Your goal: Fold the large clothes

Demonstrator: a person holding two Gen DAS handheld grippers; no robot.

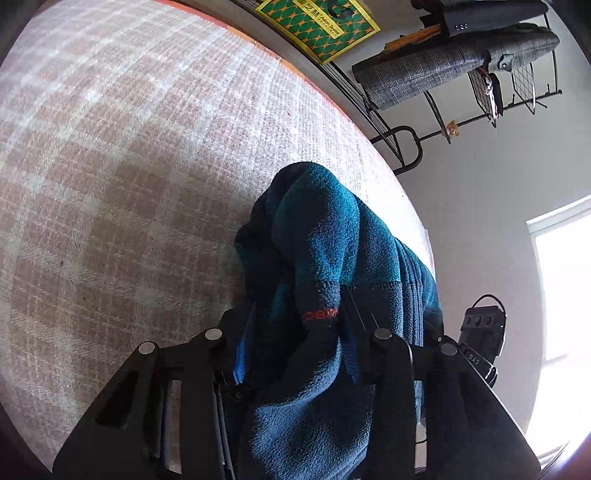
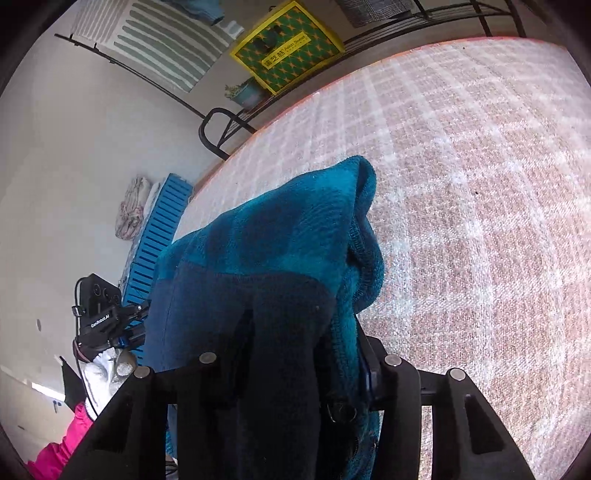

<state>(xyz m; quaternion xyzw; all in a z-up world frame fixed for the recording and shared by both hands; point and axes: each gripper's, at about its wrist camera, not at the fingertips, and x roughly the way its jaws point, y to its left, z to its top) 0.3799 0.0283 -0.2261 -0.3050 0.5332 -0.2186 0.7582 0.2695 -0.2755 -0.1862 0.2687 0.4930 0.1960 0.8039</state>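
Note:
A teal and navy fleece jacket (image 1: 325,236) hangs bunched over the pink plaid blanket (image 1: 129,184). A red logo shows on its dark trim. In the left wrist view my left gripper (image 1: 295,332) is shut on a thick fold of it, which fills the gap between the blue pads (image 1: 240,354). In the right wrist view the same fleece jacket (image 2: 280,229) drapes over my right gripper (image 2: 295,350) and hides its left finger. That gripper is shut on the dark hem. Each gripper shows at the edge of the other's view: right gripper (image 1: 480,328), left gripper (image 2: 99,321).
The plaid blanket (image 2: 461,184) spreads wide beyond the jacket. At its far edge stand a yellow-green box (image 1: 317,26), a black metal rack with a checked grey garment (image 1: 454,70) and a small plant (image 2: 247,92). A blue slatted crate (image 2: 159,236) leans nearby. A pink sleeve (image 2: 62,443) shows low left.

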